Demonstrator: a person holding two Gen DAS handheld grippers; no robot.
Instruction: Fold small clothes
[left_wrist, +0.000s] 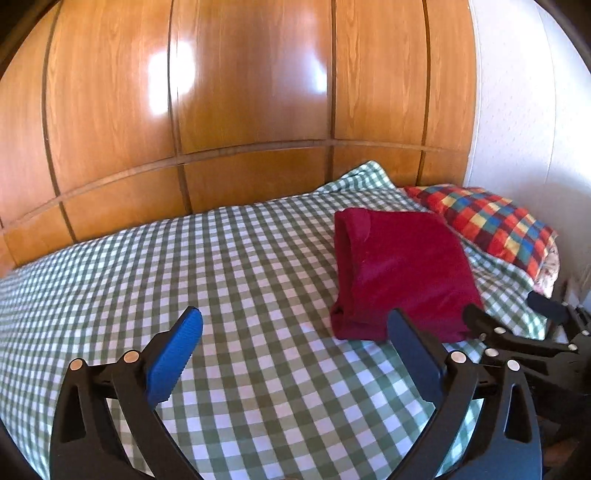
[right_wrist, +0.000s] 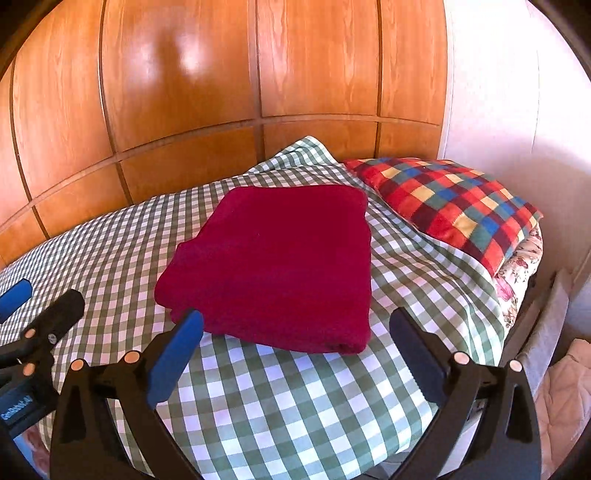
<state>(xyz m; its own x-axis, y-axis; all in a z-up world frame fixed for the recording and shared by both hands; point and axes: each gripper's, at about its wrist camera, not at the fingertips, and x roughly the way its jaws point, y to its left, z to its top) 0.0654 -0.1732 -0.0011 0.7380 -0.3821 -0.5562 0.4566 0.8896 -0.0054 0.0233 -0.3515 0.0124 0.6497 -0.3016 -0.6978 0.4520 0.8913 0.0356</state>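
A dark red garment lies folded into a neat rectangle on the green-and-white checked bed cover. It also shows in the left wrist view, to the right. My right gripper is open and empty, just in front of the garment's near edge. My left gripper is open and empty over bare cover, to the left of the garment. The right gripper's fingers show at the left view's right edge, the left gripper's fingers at the right view's left edge.
A multicoloured checked pillow lies at the bed's far right on a floral one. A glossy wooden wardrobe stands behind the bed. A white wall is on the right.
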